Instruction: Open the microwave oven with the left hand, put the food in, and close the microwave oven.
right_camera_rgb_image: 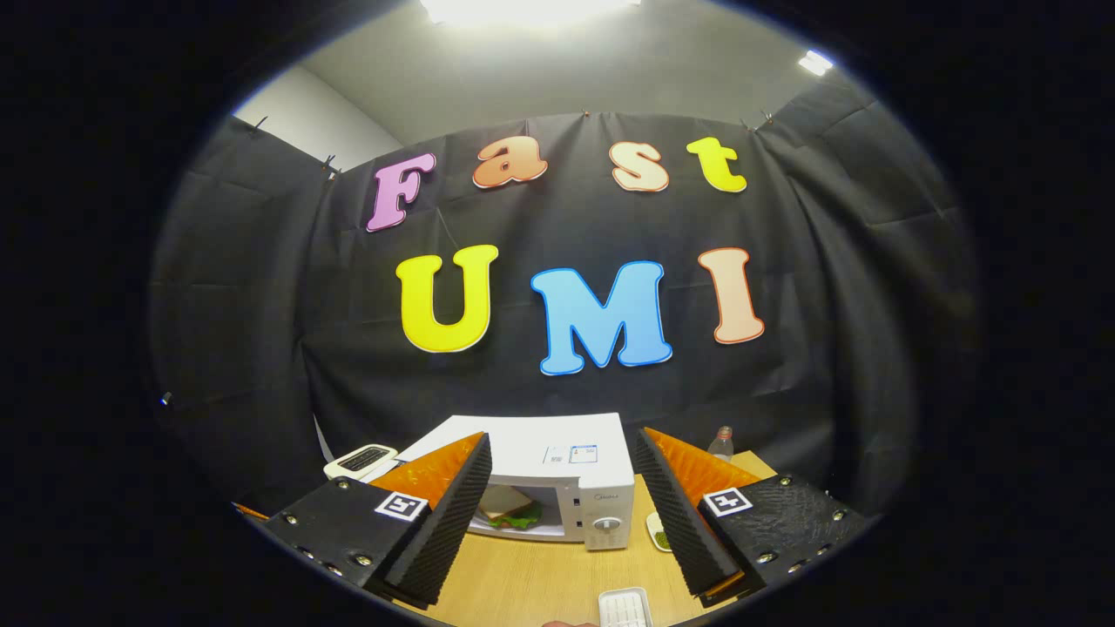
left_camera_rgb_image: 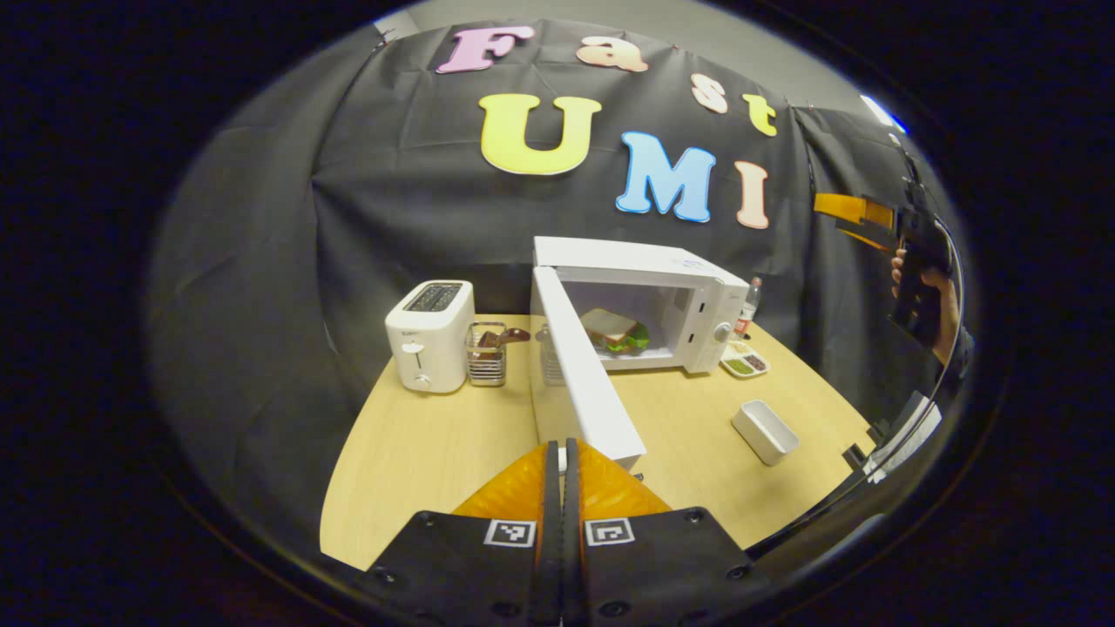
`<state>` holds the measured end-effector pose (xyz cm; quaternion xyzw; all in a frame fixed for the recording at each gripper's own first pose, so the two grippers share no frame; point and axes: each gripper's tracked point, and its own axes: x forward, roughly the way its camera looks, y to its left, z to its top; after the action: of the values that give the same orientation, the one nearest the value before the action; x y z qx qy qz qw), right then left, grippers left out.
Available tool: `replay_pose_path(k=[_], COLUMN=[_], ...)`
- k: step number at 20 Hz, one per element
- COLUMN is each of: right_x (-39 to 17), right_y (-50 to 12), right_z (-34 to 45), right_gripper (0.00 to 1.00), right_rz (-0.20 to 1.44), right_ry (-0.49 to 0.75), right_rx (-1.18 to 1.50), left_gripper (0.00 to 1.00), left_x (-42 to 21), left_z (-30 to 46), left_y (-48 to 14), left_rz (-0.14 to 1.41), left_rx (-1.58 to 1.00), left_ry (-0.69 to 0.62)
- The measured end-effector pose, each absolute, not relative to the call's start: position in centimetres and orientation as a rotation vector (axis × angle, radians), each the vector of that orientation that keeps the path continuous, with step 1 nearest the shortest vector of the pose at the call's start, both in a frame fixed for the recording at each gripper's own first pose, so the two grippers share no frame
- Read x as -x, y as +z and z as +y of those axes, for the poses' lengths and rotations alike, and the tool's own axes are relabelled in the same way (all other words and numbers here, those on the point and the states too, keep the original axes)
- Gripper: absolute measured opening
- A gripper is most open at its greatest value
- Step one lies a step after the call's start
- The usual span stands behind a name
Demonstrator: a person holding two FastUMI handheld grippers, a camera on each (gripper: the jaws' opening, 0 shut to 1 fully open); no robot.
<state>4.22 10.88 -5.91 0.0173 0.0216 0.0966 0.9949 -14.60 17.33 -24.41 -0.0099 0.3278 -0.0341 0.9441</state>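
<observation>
Light wood table in a booth, black cloth wall behind, ceiling light on. White microwave at the back, door swung open, sandwich inside. Toaster and wire rack to its left, white tray in front. Left gripper fingers together, near the door's edge. Right gripper fingers apart, empty, held high.

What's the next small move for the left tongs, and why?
Probably push the open microwave door shut with the left tongs. The sandwich already sits inside the microwave, the door stands swung out just ahead of them, and the right tongs are open, empty.
</observation>
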Motion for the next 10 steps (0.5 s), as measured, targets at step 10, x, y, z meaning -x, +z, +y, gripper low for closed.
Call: replay_pose_path(k=[10], right_x=[-6.9], right_y=[-5.0], right_z=[5.6], right_gripper=[0.99], right_rz=[0.013], right_ry=[0.201], right_rx=[-0.010], left_gripper=[0.07], left_x=[10.5], left_z=[6.1], left_y=[-26.2], left_rz=[0.705], left_rx=[0.032], left_ry=[-0.180])
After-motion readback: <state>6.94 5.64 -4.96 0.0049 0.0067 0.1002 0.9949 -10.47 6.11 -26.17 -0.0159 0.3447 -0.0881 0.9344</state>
